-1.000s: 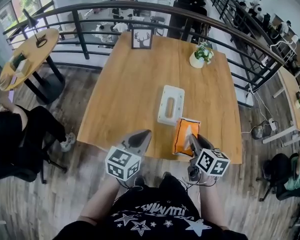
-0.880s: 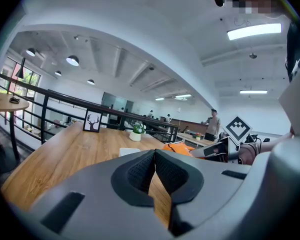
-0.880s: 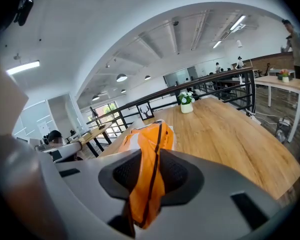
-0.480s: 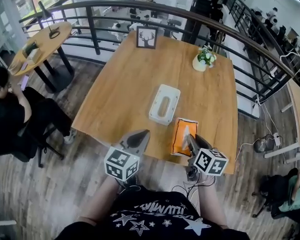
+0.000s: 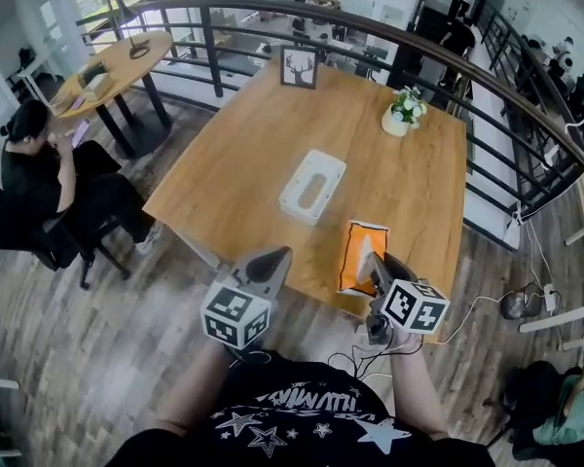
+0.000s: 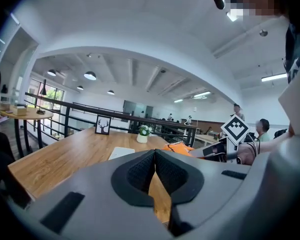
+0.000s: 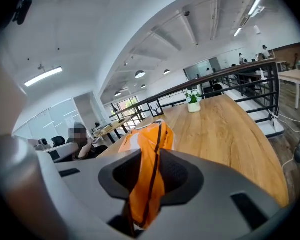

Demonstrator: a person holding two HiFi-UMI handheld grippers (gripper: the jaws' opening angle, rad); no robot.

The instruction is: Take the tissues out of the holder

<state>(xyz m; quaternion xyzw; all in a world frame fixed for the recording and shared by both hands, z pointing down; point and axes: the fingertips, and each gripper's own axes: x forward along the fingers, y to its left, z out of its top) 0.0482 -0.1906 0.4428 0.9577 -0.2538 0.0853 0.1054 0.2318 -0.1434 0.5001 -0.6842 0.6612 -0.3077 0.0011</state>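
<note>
An orange tissue pack [image 5: 362, 255] lies near the wooden table's [image 5: 253, 154] front edge, and my right gripper [image 5: 372, 263] is shut on its near end. In the right gripper view the orange wrapper [image 7: 149, 170] is pinched between the dark pads. The white tissue holder [image 5: 311, 185] sits flat in the middle of the table, also seen as a pale slab [image 6: 121, 152] in the left gripper view. My left gripper [image 5: 265, 269] hovers off the table's front edge, jaws closed together with nothing in them [image 6: 154, 170].
A framed deer picture [image 5: 299, 68] and a small potted plant [image 5: 402, 111] stand at the table's far side. A curved black railing [image 5: 370, 27] runs behind. A seated person [image 5: 39, 178] and a round side table [image 5: 112, 66] are at the left.
The head view has swung, so the table now sits tilted in frame. Both grippers keep their places, and the right one still holds the orange pack.
</note>
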